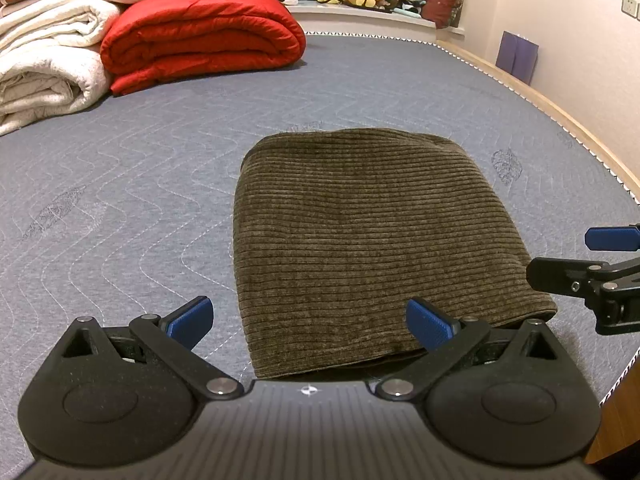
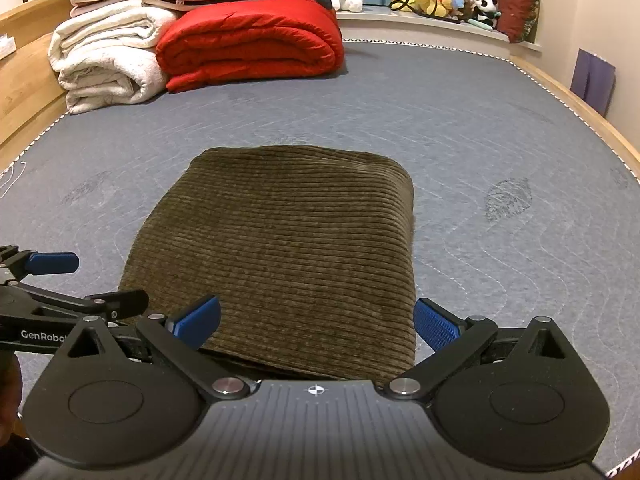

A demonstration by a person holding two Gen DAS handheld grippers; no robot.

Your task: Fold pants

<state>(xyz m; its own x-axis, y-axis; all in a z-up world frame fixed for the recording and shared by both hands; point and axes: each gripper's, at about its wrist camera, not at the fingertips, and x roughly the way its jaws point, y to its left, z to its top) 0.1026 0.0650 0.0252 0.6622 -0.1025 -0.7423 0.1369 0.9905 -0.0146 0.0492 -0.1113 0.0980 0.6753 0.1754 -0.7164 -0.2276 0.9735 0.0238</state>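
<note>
The brown corduroy pants [image 1: 360,240] lie folded into a compact rectangle on the grey quilted mattress [image 1: 140,160], nearer its front edge than the far end. The left tongs [image 1: 310,324] are spread wide and empty, hovering at the fold's near left corner. The right tongs [image 2: 316,322] are likewise spread and empty, straddling the near right edge. Behind, a rolled red quilt [image 2: 252,40] and white blankets [image 2: 108,60] sit stacked together.

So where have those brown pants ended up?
The brown pants lie folded flat on the grey mattress, just ahead of both open grippers in each wrist view. The red quilt and white blankets sit further back, to the left.
</note>
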